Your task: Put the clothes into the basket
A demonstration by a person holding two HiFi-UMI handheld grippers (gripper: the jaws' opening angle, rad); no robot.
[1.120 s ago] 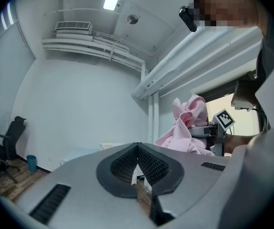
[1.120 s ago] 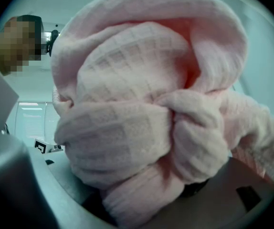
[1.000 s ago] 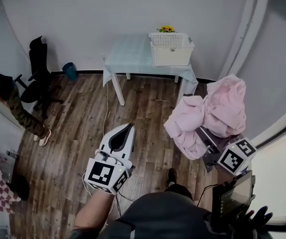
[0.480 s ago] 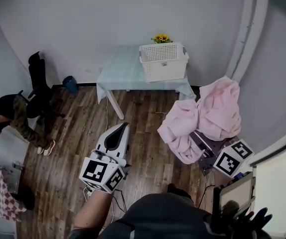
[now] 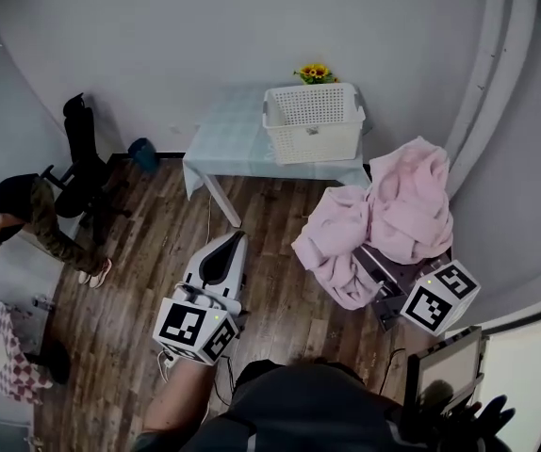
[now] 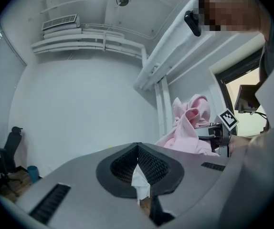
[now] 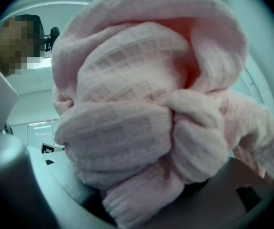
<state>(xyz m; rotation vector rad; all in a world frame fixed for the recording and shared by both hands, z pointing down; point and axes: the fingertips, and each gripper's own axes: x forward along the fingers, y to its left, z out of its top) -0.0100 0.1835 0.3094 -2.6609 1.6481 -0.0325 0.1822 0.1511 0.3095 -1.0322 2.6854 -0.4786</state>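
A bulky pink knitted garment point(image 5: 384, 219) hangs bunched from my right gripper point(image 5: 376, 264), which is shut on it at the right of the head view. In the right gripper view the pink garment point(image 7: 142, 113) fills nearly the whole picture and hides the jaws. The white slatted basket point(image 5: 313, 121) stands on a small table point(image 5: 228, 139) with a pale cloth, against the far wall, beyond the garment. My left gripper point(image 5: 236, 241) hovers over the wooden floor at lower centre, jaws together and holding nothing. In the left gripper view its pads point(image 6: 138, 151) meet.
Sunflowers point(image 5: 314, 71) stand behind the basket. A black office chair point(image 5: 82, 158), a blue bin point(image 5: 143, 153) and a bent-over person point(image 5: 25, 219) are at the left. A checked cloth point(image 5: 7, 365) lies at the lower left, and a screen point(image 5: 445, 370) is at the lower right.
The table and basket have drifted left and lower in the head view. The right gripper and its pink garment have shifted slightly left, nearer the table. The person at the left has bent over.
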